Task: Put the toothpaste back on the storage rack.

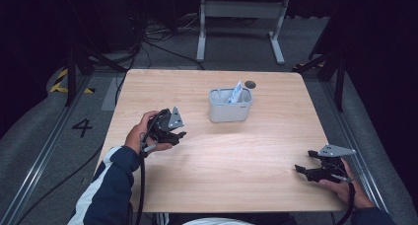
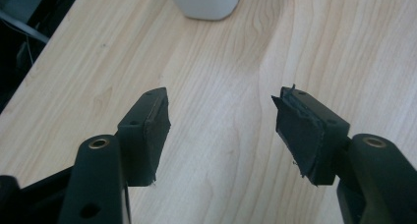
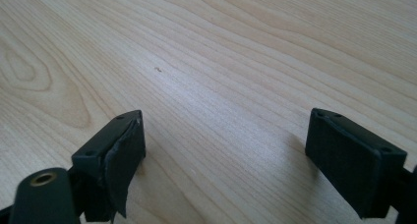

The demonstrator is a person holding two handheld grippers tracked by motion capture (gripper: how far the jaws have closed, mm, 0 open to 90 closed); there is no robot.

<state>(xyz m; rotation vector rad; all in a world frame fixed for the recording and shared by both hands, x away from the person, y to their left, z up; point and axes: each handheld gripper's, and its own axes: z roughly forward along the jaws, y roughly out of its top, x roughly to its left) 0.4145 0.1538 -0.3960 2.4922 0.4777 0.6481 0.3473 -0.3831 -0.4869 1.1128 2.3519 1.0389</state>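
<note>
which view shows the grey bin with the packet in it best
The high view: the whole grey bin stands mid-table with a light packet sticking out. The left gripper view catches just its pale base at the top edge. The right gripper view looks across bare table.

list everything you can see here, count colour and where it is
table: 1, light wood, centre of the high view
basket: 1, pale grey, upright on the table's far middle
packet: 1, white and blue, sticking up out of the basket
dark round spot: 1, on the tabletop just behind the basket; cannot tell what it is
white frame: 1, on the floor beyond the table
cables: several, black, on the floor at far left
floor mark 4: 1, black, left of the table
left gripper: 1, black, open, left of the basket
right gripper: 1, black, open, near right corner
sleeve: 1, navy and white, bottom left
</note>
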